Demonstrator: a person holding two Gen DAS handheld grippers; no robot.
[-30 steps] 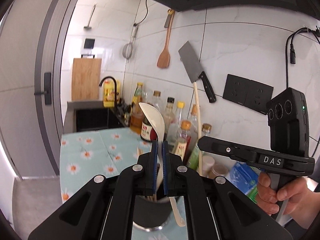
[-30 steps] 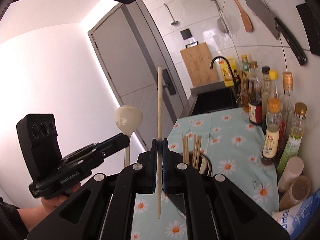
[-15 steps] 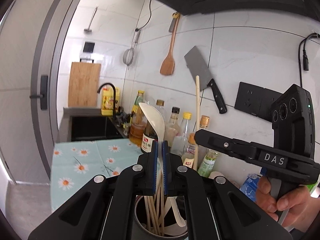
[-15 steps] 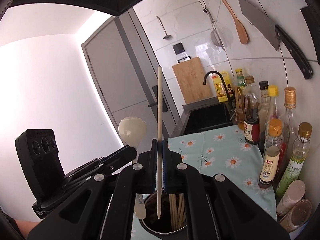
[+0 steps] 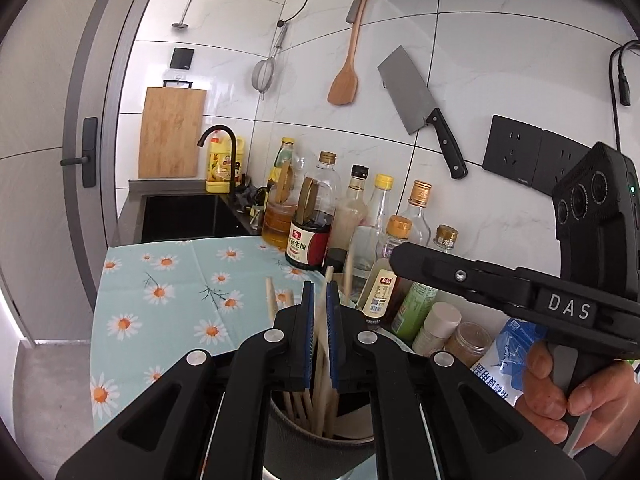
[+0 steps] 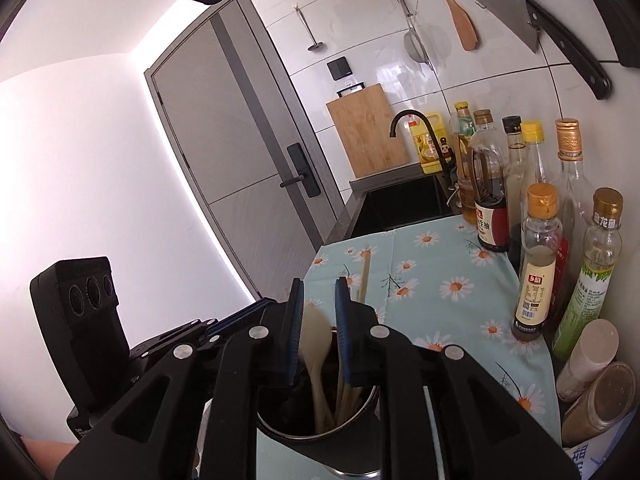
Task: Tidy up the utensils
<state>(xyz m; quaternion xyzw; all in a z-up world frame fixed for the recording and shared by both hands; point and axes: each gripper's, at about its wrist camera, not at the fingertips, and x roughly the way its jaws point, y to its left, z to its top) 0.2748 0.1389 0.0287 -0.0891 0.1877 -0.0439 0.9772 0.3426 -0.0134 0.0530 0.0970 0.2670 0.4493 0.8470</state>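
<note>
Both jaws are seen parted and holding nothing: the left gripper (image 5: 319,320) and right gripper (image 6: 319,320) are held just above the utensil holder (image 6: 316,444), in which the spoon (image 6: 315,340) and chopsticks (image 5: 320,392) stand upright.

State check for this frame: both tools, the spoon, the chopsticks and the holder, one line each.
left tool: open, over the holder
right tool: open, over the holder
spoon: upright in the holder, released
chopsticks: standing in the holder
utensil holder: upright on the daisy cloth
</note>
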